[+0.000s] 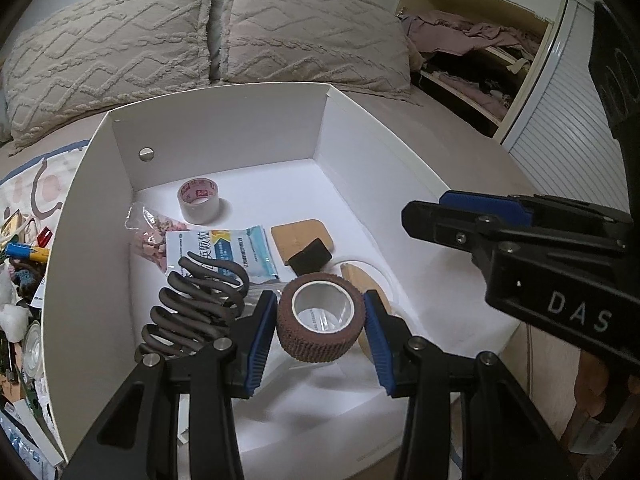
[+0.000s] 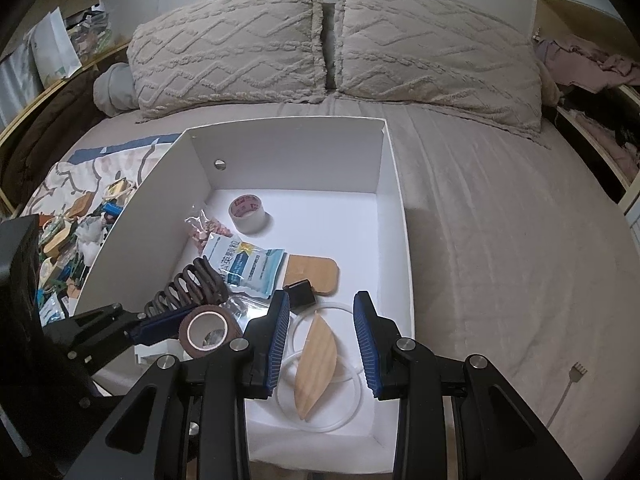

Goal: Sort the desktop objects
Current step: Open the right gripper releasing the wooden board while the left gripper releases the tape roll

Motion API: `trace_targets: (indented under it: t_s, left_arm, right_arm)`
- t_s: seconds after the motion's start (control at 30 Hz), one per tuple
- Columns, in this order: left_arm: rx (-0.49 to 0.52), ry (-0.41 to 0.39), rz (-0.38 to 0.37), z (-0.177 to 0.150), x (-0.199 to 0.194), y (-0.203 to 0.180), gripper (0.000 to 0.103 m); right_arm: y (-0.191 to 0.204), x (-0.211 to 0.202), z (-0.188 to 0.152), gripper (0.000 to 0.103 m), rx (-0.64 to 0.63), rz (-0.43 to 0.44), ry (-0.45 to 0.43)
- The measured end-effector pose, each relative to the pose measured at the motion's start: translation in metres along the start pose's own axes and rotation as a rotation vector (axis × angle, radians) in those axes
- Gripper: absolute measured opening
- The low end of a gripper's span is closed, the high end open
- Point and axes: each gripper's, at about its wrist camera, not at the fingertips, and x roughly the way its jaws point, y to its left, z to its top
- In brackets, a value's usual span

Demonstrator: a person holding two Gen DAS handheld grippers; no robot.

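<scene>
Step in hand: depositing. The left gripper [image 1: 320,320] holds the brown bandage roll [image 1: 321,316] clamped between its pads, low inside the white box [image 1: 224,128], beside the dark spring [image 1: 192,312]. The right gripper [image 2: 322,340] hovers over the box's near end, jaws narrowly apart, gripping nothing, above the wooden leaf [image 2: 316,372].

Next move, as judged: lower the roll and release it.

Count in the box: two rolls, one spring, one sachet [image 2: 248,268].
</scene>
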Motion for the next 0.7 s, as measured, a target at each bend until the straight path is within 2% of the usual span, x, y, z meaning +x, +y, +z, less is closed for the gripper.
trace_targets:
  t_s: [0.43, 0.47, 0.57, 0.7]
  left_arm:
    - [0.001, 0.0, 0.004, 0.0011, 0.0043, -0.0028, 0.044]
    - [-0.003, 0.001, 0.004, 0.0012, 0.0042, -0.0022, 0.046]
    - [-0.007, -0.008, 0.006, 0.0007, 0.0018, -0.0016, 0.062]
    - [0.0, -0.012, 0.008, 0.0005, 0.0005, -0.0027, 0.063]
  right_arm:
    - [0.0021, 0.0027, -0.0018, 0.033, 0.003, 0.008, 0.008]
    - [0.0023, 0.0025, -0.0018, 0.033, 0.003, 0.008, 0.008]
    - [0.002, 0.0021, -0.0022, 0.033, 0.003, 0.008, 0.006]
    - [0.0013, 0.0025, -0.0025, 0.033, 0.009, 0.009, 0.007]
